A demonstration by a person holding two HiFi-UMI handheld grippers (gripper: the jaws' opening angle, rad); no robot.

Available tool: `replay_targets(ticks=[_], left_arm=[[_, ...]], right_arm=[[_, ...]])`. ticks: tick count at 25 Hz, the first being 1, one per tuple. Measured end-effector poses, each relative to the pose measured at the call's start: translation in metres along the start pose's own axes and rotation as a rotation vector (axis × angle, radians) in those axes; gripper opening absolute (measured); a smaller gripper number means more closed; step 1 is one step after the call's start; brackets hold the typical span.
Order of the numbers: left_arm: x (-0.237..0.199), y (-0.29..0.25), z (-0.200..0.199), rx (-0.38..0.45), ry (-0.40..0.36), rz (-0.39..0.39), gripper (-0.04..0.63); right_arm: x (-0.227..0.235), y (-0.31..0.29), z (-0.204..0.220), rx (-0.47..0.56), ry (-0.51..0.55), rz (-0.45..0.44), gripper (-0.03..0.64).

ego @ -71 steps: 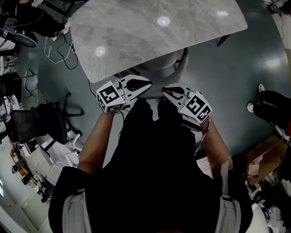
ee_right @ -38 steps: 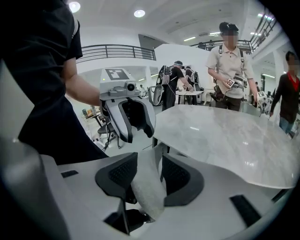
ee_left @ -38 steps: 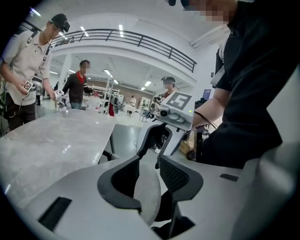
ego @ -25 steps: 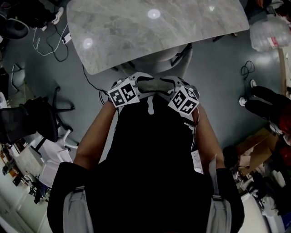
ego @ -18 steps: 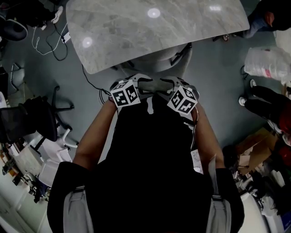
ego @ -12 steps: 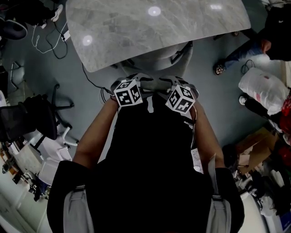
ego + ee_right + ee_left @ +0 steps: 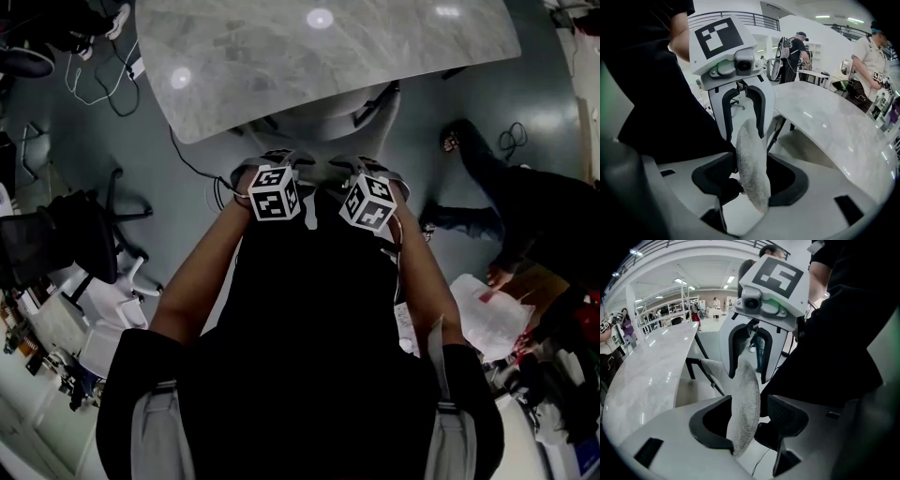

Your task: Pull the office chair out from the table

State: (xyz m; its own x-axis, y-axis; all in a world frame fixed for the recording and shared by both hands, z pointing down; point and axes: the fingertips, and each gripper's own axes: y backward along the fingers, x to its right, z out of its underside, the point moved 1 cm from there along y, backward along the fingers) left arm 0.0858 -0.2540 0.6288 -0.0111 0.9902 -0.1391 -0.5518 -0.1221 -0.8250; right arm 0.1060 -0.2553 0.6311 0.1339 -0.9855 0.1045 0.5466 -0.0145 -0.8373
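In the left gripper view, the lower part of the backrest [image 7: 743, 399] drops out of sight behind the body of the left gripper [image 7: 749, 420]; the right gripper view hides it the same way behind the right gripper [image 7: 750, 180]. In the head view the office chair [image 7: 323, 127] is mostly hidden: its seat runs under the tabletop [image 7: 281, 75], the person's dark torso [image 7: 309, 309] covers the backrest, and its base cannot be seen. The marker cubes cover both grippers' jaws there, and the picture's top edge cuts off the tabletop

Open office-lab hall: marble table [image 7: 375, 56], black swivel chair [image 7: 66, 248], floor cables [image 7: 89, 84], ceiling strip lights [image 7: 679, 281].
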Motion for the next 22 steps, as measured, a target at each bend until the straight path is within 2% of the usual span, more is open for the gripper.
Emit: replay_targets(ticks=[11, 22], left_arm=[[0.002, -0.021, 0.020, -0.127, -0.032, -0.047, 0.235], [-0.002, -0.032, 0.033, -0.171, -0.028, -0.077, 0.233]], right_arm=[[-0.002, -0.015, 0.013, -0.109, 0.074, 0.023, 0.219], [0.000, -0.029, 0.022, -0.147, 0.074, 0.063, 0.218]])
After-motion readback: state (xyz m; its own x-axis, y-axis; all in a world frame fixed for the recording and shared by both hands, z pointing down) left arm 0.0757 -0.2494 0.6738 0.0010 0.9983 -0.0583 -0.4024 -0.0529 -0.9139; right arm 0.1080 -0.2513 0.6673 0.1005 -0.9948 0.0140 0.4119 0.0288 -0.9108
